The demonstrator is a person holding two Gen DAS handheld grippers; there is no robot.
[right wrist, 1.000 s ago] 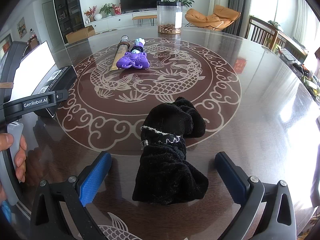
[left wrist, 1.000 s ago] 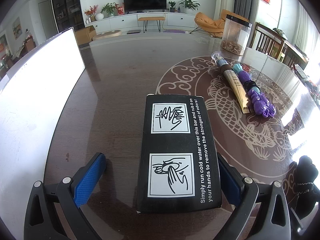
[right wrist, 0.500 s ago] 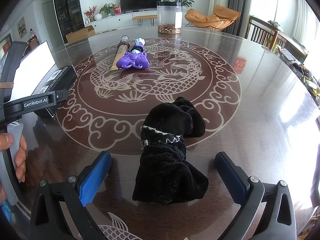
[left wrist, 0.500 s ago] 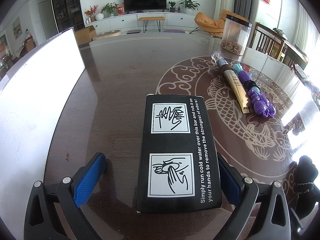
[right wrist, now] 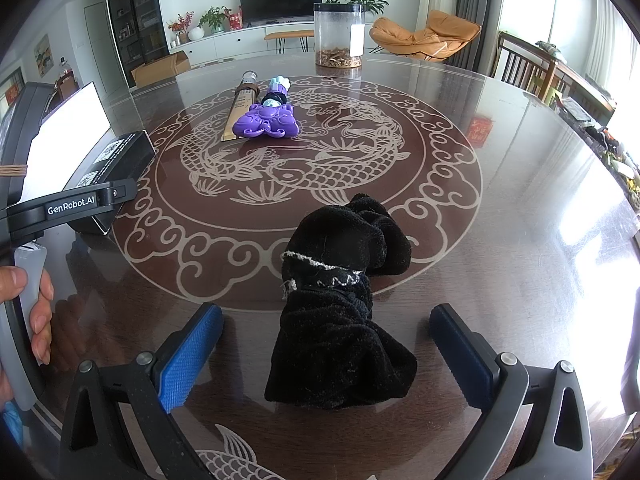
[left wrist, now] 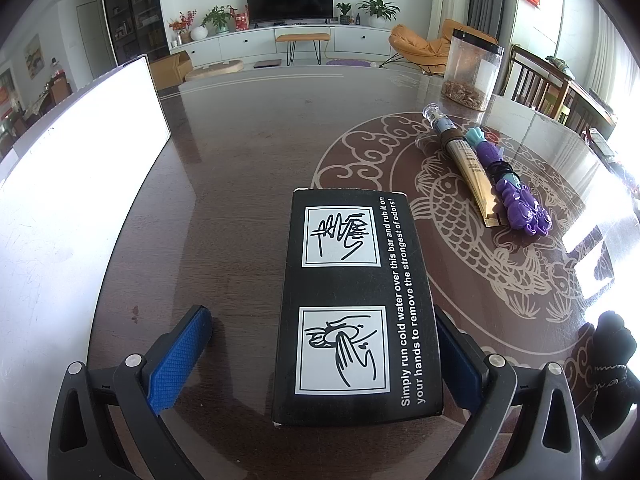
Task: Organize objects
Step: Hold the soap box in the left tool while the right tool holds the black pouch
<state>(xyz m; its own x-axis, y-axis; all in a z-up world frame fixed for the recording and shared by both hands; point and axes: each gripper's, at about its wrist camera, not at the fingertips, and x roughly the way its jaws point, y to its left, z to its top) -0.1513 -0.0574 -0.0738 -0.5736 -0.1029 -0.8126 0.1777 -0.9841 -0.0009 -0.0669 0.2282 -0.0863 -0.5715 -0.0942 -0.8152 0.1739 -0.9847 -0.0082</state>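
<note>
Nearest the left wrist camera, the left gripper point(left wrist: 320, 356) sits spread wide around the near end of a black box point(left wrist: 356, 304) printed with hand-washing pictograms. Its right pad is at or against the box's side; the left pad stands clear, so nothing is clamped. Box lies flat on the counter point(left wrist: 240, 168), near its left edge, just beside a white board point(left wrist: 76, 184).

Nearest the right wrist camera, the right gripper point(right wrist: 326, 356) is likewise spread wide, straddling a crumpled black sock point(right wrist: 340, 320) with white stitched trim. Neither pad touches the fabric. Sock lies at the near rim of the counter's fish-pattern inlay.

Mid-counter, further in: gold tube point(right wrist: 239, 110) and purple toy point(right wrist: 267, 122) lie side by side, touching, on the far part of the inlay. A hand point(right wrist: 28, 320) holds the left gripper's handle at the left edge of the right view.

Far edge of counter: clear canister point(right wrist: 339, 36) with a dark lid and brown contents in the bottom.

Progress, judged: early. Box and sock both rest on the counter, ungrasped; tube and toy are grouped but whether that is their final place cannot be told. No destination bin is visible. Remaining: close on box and sock, then carry each to its place.
</note>
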